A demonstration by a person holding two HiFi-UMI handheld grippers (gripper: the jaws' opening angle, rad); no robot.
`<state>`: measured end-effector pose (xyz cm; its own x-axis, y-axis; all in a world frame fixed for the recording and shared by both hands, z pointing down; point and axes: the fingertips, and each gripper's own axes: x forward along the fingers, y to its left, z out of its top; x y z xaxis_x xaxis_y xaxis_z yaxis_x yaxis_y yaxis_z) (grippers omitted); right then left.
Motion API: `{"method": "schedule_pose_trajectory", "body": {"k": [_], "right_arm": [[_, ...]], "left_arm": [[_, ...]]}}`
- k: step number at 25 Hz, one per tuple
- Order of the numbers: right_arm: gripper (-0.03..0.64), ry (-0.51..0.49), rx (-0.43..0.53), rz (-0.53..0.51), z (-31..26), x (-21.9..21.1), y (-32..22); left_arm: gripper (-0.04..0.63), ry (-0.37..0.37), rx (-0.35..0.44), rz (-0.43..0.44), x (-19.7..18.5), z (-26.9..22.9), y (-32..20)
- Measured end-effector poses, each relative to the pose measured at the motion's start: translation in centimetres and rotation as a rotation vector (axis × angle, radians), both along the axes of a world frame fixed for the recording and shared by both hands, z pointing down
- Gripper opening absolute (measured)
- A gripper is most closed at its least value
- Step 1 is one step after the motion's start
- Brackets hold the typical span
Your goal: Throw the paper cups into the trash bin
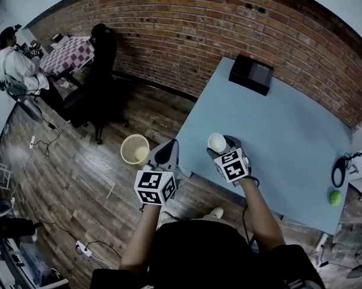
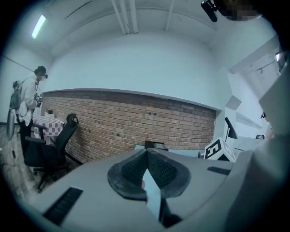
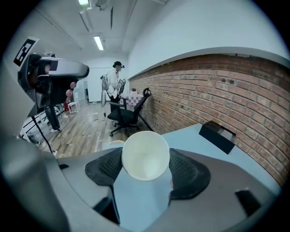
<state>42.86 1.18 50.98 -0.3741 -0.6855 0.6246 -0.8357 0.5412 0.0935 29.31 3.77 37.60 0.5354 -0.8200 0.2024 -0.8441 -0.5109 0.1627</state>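
Right hand-held gripper [image 3: 146, 168]: clamped on a white paper cup [image 1: 216, 142], one pad against each side of its wall.
Paper cup: held in the air over the near edge of the light-blue surface [image 1: 281, 137], not resting on it.
Trash bin [image 1: 135, 149]: a pale round bin on the wooden floor [image 1: 81, 168], mouth up, at 9 o'clock from the cup in the head view, just off the surface's left edge.
Left hand-held gripper [image 1: 166, 153]: pads meeting at their tips with nothing between them. It sits between the cup and the bin.
Step in hand: likely carrying the cup across to the bin, with the drop yet to come.
Doing it well: keep the squeeze light, since a thin paper wall probably buckles easily. Travel toward 9 o'clock and pass over or behind the left hand-held gripper rather than into it.
Release: bring the cup over the middle of the bin's mouth and fairly low before parting the pads — a light cup dropped from high up could catch the rim and bounce out.
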Motion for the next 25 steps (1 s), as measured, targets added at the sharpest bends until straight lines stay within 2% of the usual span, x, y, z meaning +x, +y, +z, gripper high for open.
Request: {"method": "schedule_pose_trajectory", "body": {"k": [14,18,25], "right_arm": [[0.327,-0.023,0.045,-0.072,-2.7,-14.0,-0.9],[0.327,-0.053,0.042,-0.081,-3.2,-18.1,-0.8],[0.327,-0.072,0.051,-0.095,-3.5,-24.1,-1.0]], "left_arm": [[0.003,0.025,-0.005,-0.080,-13.7,0.3,0.3],[0.003,0.002,0.000,-0.074,-17.1,0.6,0.9],[0.003,0.017,0.001,-0.090,-22.9,0.6,1.5]]}}
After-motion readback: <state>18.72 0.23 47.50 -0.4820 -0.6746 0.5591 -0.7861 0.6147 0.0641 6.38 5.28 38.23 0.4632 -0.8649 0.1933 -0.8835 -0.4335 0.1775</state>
